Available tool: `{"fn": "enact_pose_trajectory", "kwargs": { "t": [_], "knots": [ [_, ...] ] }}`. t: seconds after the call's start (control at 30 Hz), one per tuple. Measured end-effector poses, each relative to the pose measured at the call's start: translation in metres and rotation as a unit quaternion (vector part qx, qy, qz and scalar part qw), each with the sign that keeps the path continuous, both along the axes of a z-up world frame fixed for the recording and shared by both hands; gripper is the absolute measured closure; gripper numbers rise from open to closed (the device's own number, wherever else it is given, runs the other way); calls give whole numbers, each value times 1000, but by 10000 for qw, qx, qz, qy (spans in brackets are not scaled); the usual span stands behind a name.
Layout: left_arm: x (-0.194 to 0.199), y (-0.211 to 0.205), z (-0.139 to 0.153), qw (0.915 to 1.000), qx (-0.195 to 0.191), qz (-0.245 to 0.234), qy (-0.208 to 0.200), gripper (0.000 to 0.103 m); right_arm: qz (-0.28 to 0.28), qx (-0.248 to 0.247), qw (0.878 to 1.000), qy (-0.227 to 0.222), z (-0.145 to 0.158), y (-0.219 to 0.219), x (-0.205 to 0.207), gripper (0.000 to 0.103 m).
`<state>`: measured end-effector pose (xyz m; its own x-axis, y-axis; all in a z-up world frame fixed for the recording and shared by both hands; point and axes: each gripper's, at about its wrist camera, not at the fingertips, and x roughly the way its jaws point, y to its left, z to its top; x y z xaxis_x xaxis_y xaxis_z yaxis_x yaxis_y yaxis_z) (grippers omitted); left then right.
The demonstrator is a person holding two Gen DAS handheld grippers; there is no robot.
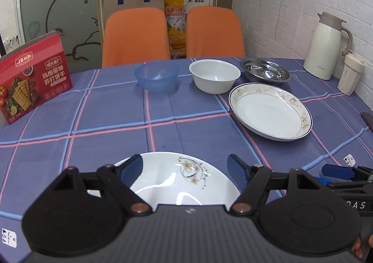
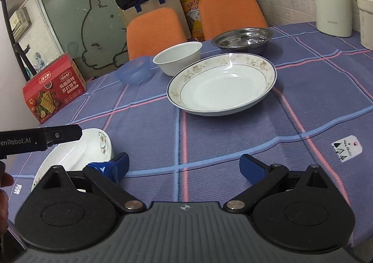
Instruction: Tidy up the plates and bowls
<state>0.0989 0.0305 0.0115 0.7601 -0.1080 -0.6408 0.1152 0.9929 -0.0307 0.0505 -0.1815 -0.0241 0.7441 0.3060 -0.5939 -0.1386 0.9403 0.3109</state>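
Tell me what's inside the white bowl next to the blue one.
The white bowl looks empty: bare white inner wall and part of the bottom show in the left wrist view. Its near rim hides the rest of the bottom.

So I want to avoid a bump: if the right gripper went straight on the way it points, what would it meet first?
Probably bare tablecloth first; beyond that, the gold-rimmed plate. The open right gripper holds nothing, though depth is hard to judge.

Two orange chairs (image 1: 136, 34) against frosted glass (cat outline drawn on), white brick wall (image 1: 291, 1) alongside.
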Motion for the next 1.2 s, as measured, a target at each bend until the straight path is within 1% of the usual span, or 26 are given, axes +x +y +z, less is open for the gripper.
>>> {"fn": "enact_pose_trajectory", "kwargs": {
  "t": [0.17, 0.33, 0.47, 0.63, 0.8, 1.0, 1.13, 1.2],
  "knots": [
    [11, -11, -3, 9999, 91, -8, 112, 30, -154, 168, 9997, -4, -1, -16, 6, 14],
    [15, -14, -1, 9998, 80, 100, 139, 30, -277, 411, 9988, 33, 0, -28, 14, 14],
    [10, -10, 3, 9995, 44, 291, 102, 30, -206, 618, 9977, -162, 5, -30, 15, 14],
    [-4, 1, 10, 9989, 37, 471, -83, 30, -170, 587, 9977, -296, 10, -26, 22, 14],
    [-8, 14, 13, 9982, -94, 584, -72, 30, -139, 614, 9975, -321, 14, -17, 26, 14],
    [-10, 12, 14, 9985, -84, 529, -82, 30, 72, 593, 9977, -334, 14, -4, 20, 14],
    [-3, 4, 12, 9990, -83, 429, 1, 30, 43, 594, 9977, -311, 13, -8, 20, 14],
    [2, 0, 13, 9993, -147, 351, 12, 30, -47, 574, 9978, -332, 14, -15, 20, 14]
  ]
}}
